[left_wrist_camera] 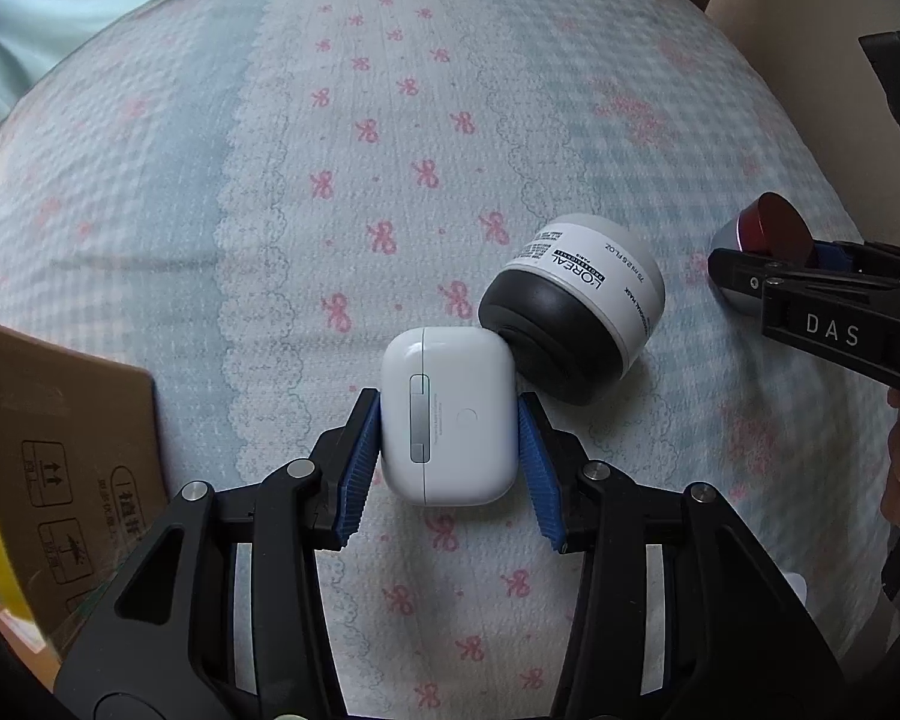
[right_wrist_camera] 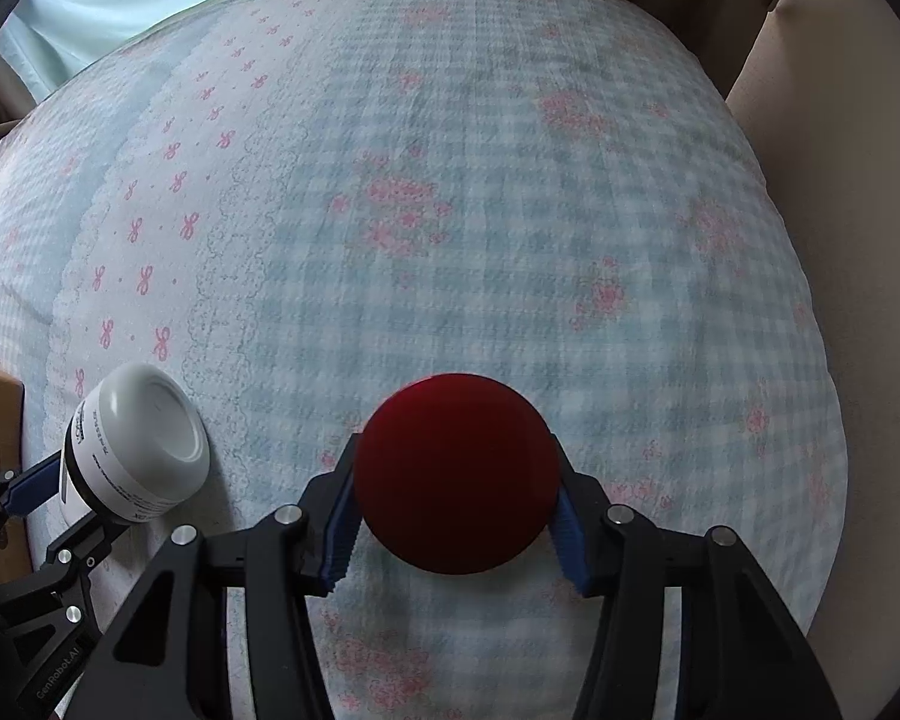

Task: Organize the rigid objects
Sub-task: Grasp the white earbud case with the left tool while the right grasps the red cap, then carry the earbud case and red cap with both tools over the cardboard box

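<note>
Two grippers were closed at once, each on its own object. Nearest the left wrist camera, the left gripper (left_wrist_camera: 449, 453) had its blue pads pressed on the flat sides of a white earbuds case (left_wrist_camera: 448, 414) lying on the bedspread (left_wrist_camera: 342, 180). Just beyond, a L'Oréal jar (left_wrist_camera: 573, 309) lay tipped on its side, its black lid touching the case's far corner. At the far right of that view the right gripper (left_wrist_camera: 768, 258) clamped a red round tin (left_wrist_camera: 777, 225). From the right wrist view the tin (right_wrist_camera: 456, 474) filled the space between the pads, seemingly held at its widest part, though its side wall was hidden. A cardboard box (left_wrist_camera: 60, 432) sat at the left edge, probably the destination.

Lifting the case could nudge the jar and set it rolling across the soft cover. The case's smooth, rounded shell might also slip or twist between the pads. The tin's curved rim offered little contact, so it could pivot out
</note>
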